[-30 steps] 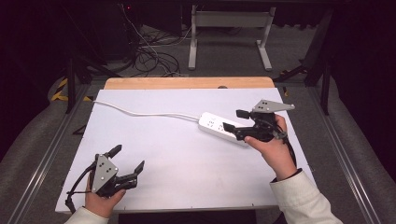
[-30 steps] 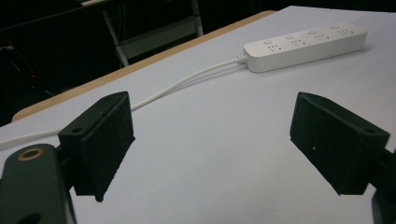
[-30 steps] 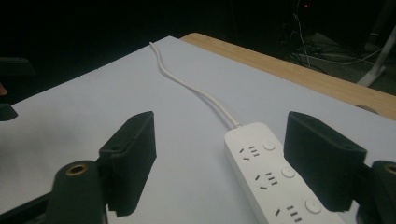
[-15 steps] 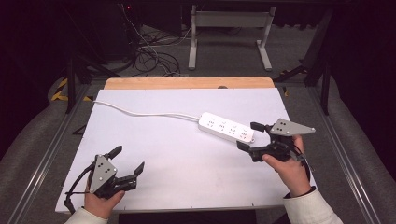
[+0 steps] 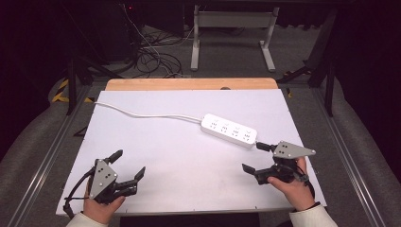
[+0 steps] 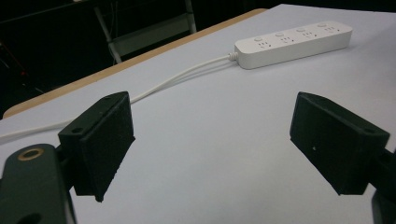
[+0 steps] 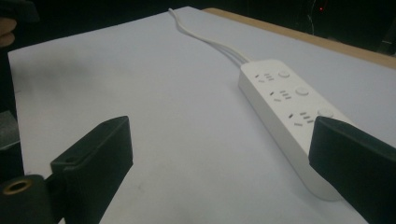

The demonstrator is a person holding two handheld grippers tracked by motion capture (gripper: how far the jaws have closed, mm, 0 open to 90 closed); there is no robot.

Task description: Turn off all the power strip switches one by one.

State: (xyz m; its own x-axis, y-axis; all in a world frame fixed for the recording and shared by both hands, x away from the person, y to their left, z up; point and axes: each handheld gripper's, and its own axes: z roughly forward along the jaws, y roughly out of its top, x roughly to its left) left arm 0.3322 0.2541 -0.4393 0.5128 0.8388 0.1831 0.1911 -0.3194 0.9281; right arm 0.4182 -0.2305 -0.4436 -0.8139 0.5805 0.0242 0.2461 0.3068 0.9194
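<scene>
While both pairs of black jaws stand spread apart with nothing between them, noted as released, no contact with any object.

Right gripper [image 5: 259,157], black with a grey 3-cornered plate on top, held at the near right of the white table sheet [image 5: 189,156]. Far jaw tip just beside the near end of the white plastic power strip [image 5: 229,131], not clearly touching from the high view. From the right gripper view, same strip [image 7: 285,107] lying ahead and toward the right-hand jaw, near end hidden behind that jaw.

Long axis of strip: runs diagonally, from centre of the sheet toward the near right corner. 4 socket groups counted from the high view, 3 visible from the right gripper view, each with a round button alongside. White cable [image 5: 146,115] leaves the far-left end of the strip and curves off toward the far-left edge of the sheet.

Left gripper [image 5: 128,165], same build, at the near left corner, well apart from the strip. From the left gripper view, strip [image 6: 293,43] far off, beyond and right of the gap between the jaws, cable [image 6: 177,79] running toward it.

Judgement: right hand [image 5: 291,187] clearly nearer; any grasp of the strip likely across its short width at the near end, needing the jaws turned to straddle the body.

Hard to make out:
- whether the right jaw tip touches the strip
- plug end of cable, cut off past the sheet edge
- floor clutter beyond the table, too dark to read
</scene>
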